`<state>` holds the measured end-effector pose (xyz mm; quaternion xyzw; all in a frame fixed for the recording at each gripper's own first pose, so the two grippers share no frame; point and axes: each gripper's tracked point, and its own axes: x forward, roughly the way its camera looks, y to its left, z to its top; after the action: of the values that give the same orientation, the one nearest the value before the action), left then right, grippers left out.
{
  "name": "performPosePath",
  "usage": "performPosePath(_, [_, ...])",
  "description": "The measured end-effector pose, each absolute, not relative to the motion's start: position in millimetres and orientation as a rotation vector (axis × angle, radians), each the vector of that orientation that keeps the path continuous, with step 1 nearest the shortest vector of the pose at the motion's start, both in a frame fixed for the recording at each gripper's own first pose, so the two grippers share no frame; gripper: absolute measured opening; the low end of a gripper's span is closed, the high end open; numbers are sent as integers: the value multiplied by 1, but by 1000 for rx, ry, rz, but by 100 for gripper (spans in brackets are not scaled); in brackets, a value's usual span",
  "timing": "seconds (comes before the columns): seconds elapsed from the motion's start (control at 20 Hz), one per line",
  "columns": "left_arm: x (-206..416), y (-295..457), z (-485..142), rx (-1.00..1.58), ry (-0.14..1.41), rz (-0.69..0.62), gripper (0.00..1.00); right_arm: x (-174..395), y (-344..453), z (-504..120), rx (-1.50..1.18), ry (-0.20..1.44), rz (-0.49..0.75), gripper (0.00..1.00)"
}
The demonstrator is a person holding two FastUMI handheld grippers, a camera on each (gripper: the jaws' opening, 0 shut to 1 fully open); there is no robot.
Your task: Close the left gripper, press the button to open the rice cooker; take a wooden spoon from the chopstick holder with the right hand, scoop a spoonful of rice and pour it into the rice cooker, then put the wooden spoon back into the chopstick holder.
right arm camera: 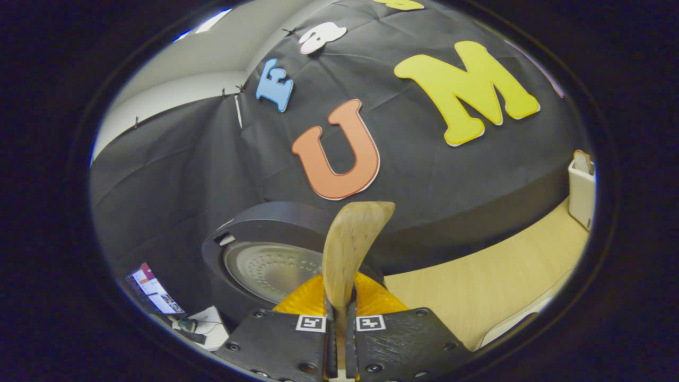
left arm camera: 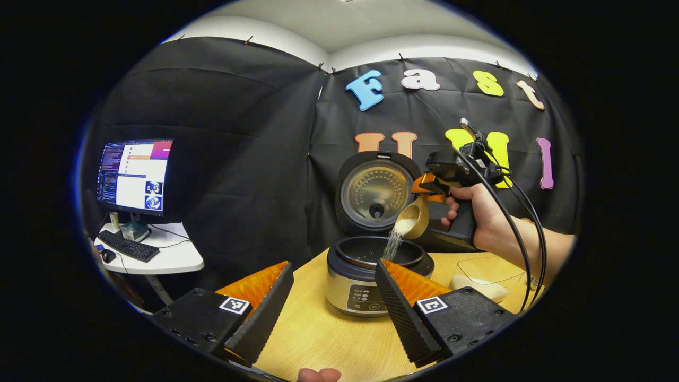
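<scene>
Right tongs [right arm camera: 339,318], clamped on the wooden spoon [right arm camera: 347,249], tip rice [left arm camera: 395,241] into the open rice cooker [left arm camera: 371,265] at frame centre on the pale worktop [left arm camera: 329,334]; left tongs [left arm camera: 334,307] gape wide below.

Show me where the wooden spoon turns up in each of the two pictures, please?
Left gripper view: the light brown wooden spoon sits right of centre, tilted above the open pot, rice spilling from it.
Right gripper view: its handle rises at bottom centre, clamped by the right tool.
Shared landmark: the black rice cooker's round raised lid.
</scene>
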<state>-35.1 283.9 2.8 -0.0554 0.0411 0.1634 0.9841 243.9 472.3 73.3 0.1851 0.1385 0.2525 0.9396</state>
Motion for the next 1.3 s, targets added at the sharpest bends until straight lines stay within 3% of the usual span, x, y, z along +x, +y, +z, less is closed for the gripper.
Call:
performPosePath(0.65, [-41, 282, 13, -102, 65, 326, 98, 222, 512, 74, 79, 141, 586, 6])
performPosePath(1.3, [-49, 285, 25, -106, 38, 332, 98, 194, 530, 102, -264, -107, 604, 6])
